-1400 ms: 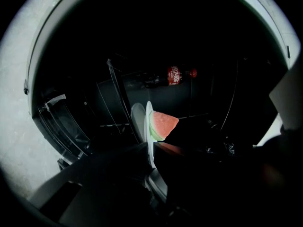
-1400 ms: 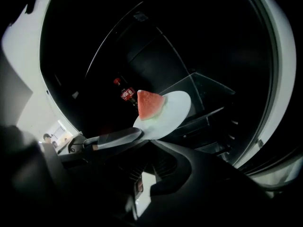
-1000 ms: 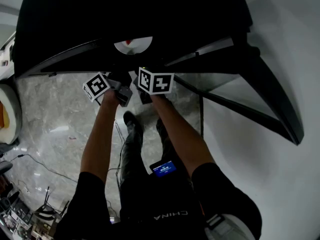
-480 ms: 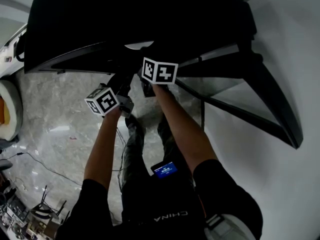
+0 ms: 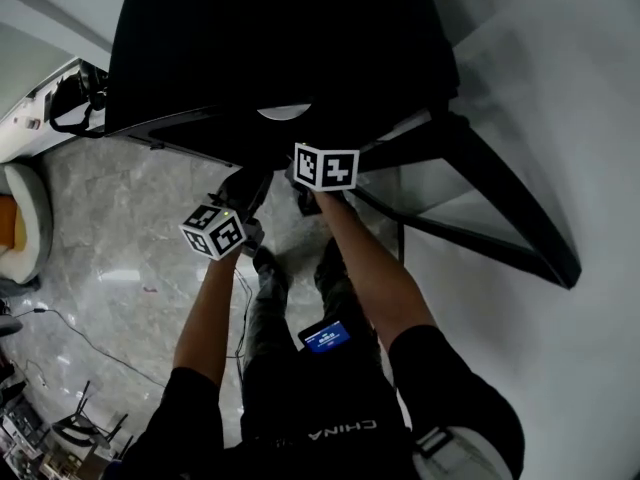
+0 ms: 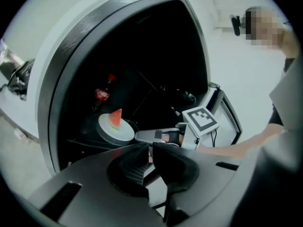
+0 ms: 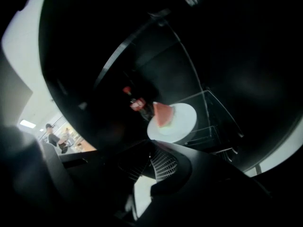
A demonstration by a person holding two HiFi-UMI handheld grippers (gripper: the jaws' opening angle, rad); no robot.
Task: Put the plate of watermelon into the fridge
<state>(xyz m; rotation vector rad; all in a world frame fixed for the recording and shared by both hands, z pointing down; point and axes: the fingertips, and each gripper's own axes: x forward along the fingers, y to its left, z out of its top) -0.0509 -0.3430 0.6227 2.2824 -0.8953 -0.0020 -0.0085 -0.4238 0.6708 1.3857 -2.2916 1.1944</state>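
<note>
A white plate [image 7: 174, 122] carrying a red watermelon wedge [image 7: 163, 113] sits inside the dark fridge [image 5: 280, 38]; only its rim [image 5: 283, 112] shows in the head view. My right gripper [image 7: 152, 144] is shut on the plate's near rim. From the left gripper view, it reaches in from the right [image 6: 144, 136] up to the plate [image 6: 115, 128]. My left gripper [image 6: 150, 148] is shut on nothing. It hangs back outside the fridge opening, lower and left of the right one [image 5: 250, 190].
A dark bottle with a red cap [image 7: 134, 102] stands just behind the plate. The open fridge door [image 5: 480, 218] with its shelves juts out on the right. Below me are a marble floor with cables [image 5: 90, 328] and a cushioned seat [image 5: 15, 218] at far left.
The left gripper has drawn back from the fridge, down and toward me. The right gripper has stayed at the opening, and less of the plate shows in the head view.
</note>
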